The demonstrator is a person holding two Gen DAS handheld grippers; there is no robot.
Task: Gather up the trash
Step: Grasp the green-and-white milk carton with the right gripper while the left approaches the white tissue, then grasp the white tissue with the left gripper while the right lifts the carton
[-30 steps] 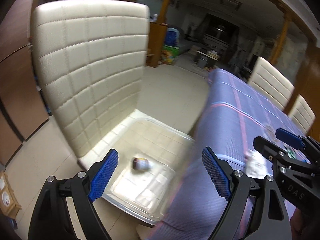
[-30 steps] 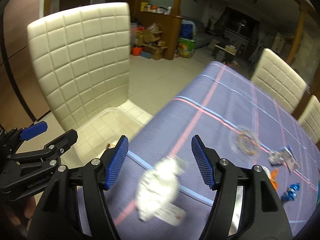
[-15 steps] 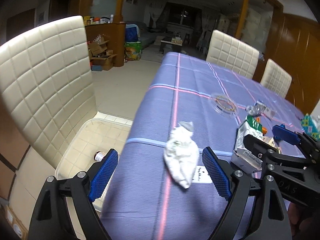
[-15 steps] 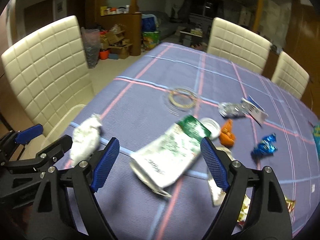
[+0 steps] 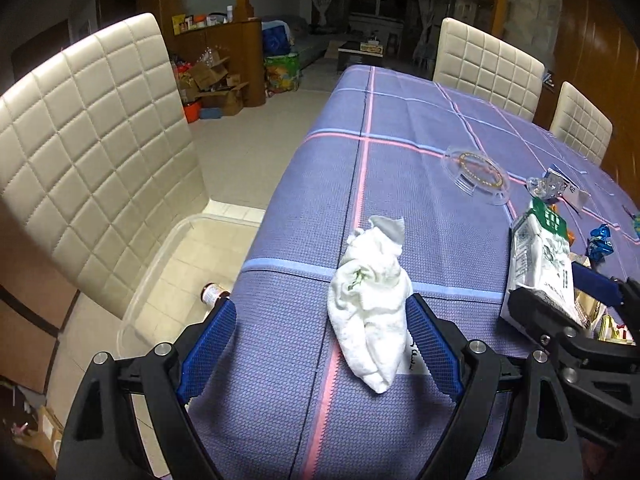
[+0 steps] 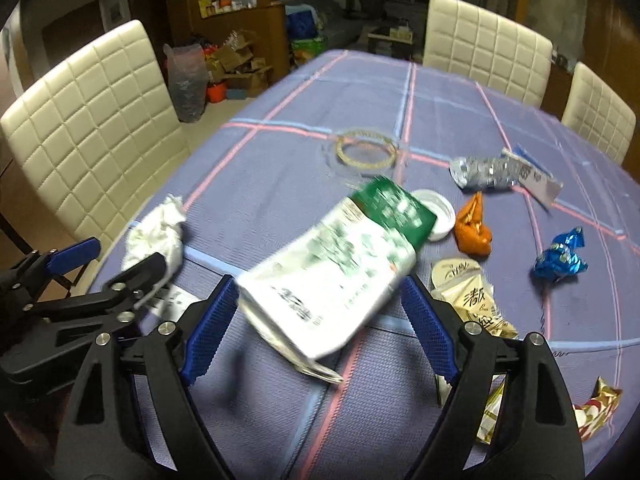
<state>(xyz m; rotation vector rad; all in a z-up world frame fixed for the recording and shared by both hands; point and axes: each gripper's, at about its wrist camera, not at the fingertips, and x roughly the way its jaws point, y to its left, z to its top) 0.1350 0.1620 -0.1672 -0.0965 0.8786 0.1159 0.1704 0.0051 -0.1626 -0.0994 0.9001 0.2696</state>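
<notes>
Left wrist view puts the crumpled white tissue wad right ahead of my left gripper, lying on the purple tablecloth along its pink stripe, nearer the right-hand blue pad than the left one. That gripper's jaws are spread wide, nothing between the pads is clamped, and it hangs low over the cloth near the table's left edge, aimed along the table. Left of that edge, a clear plastic bin sits on the seat of the cream quilted chair, with a small bottle lying inside it.

From the right wrist view, my right gripper is also spread wide, pointed down the table. A green-and-white snack bag lies on the cloth between its pads; I cannot tell if either pad touches it. Beyond the bag sit a white lid, an orange wrapper, a blue foil wrapper, a crushed silver wrapper and a clear round lid. The tissue wad lies left of the bag.
</notes>
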